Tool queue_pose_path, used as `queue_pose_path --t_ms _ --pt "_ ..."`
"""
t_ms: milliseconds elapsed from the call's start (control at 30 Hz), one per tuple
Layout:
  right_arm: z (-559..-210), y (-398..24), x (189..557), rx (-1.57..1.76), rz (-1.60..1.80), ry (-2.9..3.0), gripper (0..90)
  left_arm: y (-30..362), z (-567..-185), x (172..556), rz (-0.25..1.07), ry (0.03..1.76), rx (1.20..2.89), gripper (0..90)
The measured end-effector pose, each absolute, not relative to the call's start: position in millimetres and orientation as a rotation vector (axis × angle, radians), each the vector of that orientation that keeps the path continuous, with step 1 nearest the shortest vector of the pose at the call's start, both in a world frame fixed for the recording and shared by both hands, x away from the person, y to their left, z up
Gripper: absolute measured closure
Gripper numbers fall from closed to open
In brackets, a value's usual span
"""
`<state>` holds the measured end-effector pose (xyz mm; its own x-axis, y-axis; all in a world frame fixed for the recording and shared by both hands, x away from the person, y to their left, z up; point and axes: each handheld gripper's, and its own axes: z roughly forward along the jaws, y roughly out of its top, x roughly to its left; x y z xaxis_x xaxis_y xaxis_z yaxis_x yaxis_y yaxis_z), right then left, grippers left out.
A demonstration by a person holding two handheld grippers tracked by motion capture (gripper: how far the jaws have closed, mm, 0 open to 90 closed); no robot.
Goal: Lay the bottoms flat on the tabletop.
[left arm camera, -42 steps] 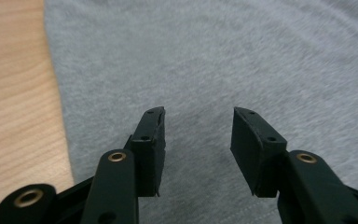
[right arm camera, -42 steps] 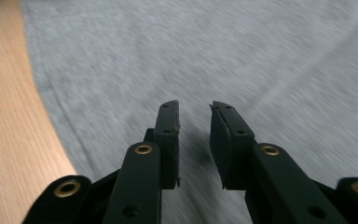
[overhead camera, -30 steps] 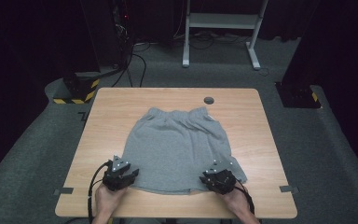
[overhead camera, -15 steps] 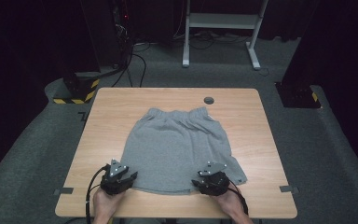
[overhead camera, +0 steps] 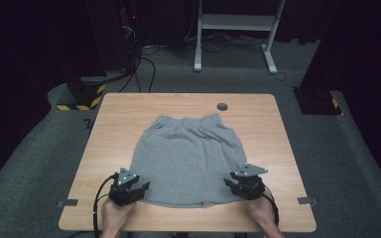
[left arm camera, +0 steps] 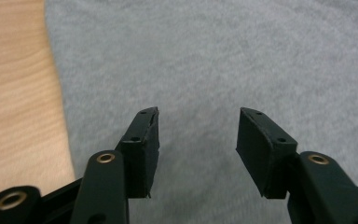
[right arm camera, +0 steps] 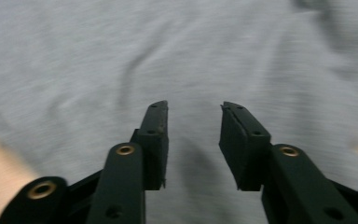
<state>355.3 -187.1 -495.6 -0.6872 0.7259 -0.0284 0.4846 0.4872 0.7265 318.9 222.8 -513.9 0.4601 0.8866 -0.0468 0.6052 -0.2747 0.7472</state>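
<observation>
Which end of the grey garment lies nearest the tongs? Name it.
The straight hem, at the near table edge; the gathered waistband lies far. Left tongs just opened further, right tongs closed further, neither gripping cloth.

1. The grey shorts [overhead camera: 186, 158] cover the middle of the wooden table [overhead camera: 114, 114].
2. Bare wood runs left, right and beyond the shorts.
3. A small dark round disc [overhead camera: 222, 106] sits just beyond the shorts' waistband.
4. Both grippers' jaws stand apart over the shorts' near hem.

Worktop [overhead camera: 188, 106]: evenly lit from overhead; surrounding room dark. Shadows soft, no glare. Right gripper view motion-blurred; left gripper view sharper, slightly soft.
</observation>
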Motion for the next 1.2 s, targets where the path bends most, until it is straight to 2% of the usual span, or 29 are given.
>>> queue_pose_path --t_ms 167,400,567,767,1000,1100,1200 --pt "-488 -206 373 1.106 0.966 2.304 71.4 218 -518 331 0.499 1.265 1.986 48.2" --pt "-509 -193 377 1.025 0.803 2.433 81.0 217 -525 328 0.55 1.251 1.996 48.7" --pt "-509 -198 374 1.027 0.823 2.438 83.0 221 -526 318 0.557 1.239 1.994 49.0" --pt "-509 -206 360 0.978 0.832 2.478 82.5 222 -527 303 0.569 1.227 1.988 49.3" --pt "-505 -207 366 1.039 0.947 2.39 71.1 214 -519 316 0.536 1.234 1.997 44.8" --pt "-505 -203 375 1.046 0.951 2.345 71.4 207 -515 326 0.529 1.221 1.989 43.8" --pt "-508 -197 383 1.053 0.94 2.372 76.0 201 -514 337 0.533 1.222 1.991 43.1"
